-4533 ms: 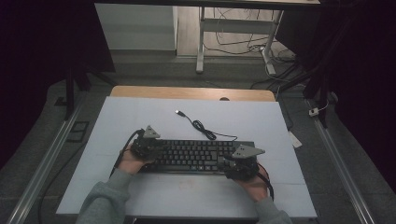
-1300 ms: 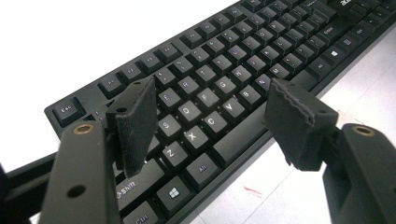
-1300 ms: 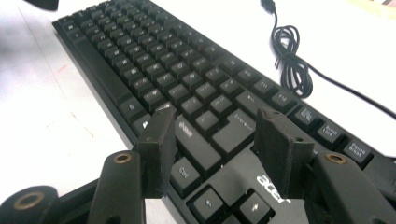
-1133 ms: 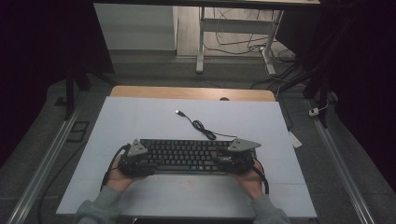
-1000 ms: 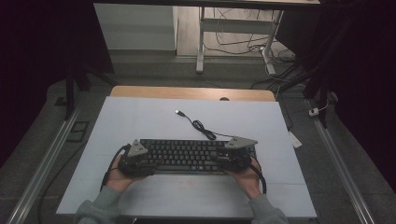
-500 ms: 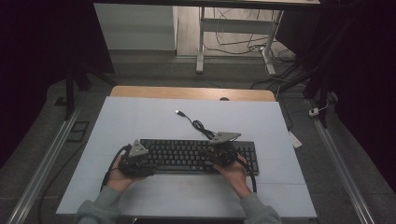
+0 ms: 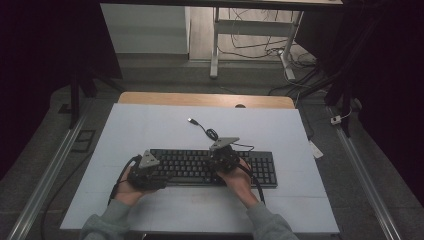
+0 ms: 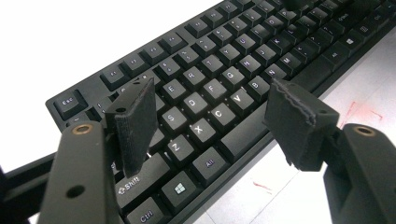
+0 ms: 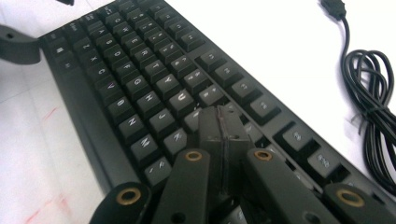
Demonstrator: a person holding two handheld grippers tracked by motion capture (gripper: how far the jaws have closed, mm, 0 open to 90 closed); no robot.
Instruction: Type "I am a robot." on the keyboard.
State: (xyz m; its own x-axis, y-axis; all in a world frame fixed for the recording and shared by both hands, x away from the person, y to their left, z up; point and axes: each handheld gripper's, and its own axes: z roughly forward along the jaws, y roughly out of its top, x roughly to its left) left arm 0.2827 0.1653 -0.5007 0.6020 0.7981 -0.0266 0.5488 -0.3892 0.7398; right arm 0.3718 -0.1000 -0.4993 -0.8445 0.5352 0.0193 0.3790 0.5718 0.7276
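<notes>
A white table (image 7: 150, 130) stands in a dim room, with a bare wooden strip along its far edge. The right gripper (image 9: 219, 122) has its jaws pressed flat together, nothing between them, tips down among the keys in the middle of the black keyboard (image 7: 210, 167). The left gripper (image 8: 210, 116) hangs over the keyboard's left end with its jaws wide apart and empty, above the lower letter rows. The keyboard lies flat on the near half of the table. Its black cable (image 7: 210, 134) runs from the far edge in a loose coil to a plug lying on the table.
</notes>
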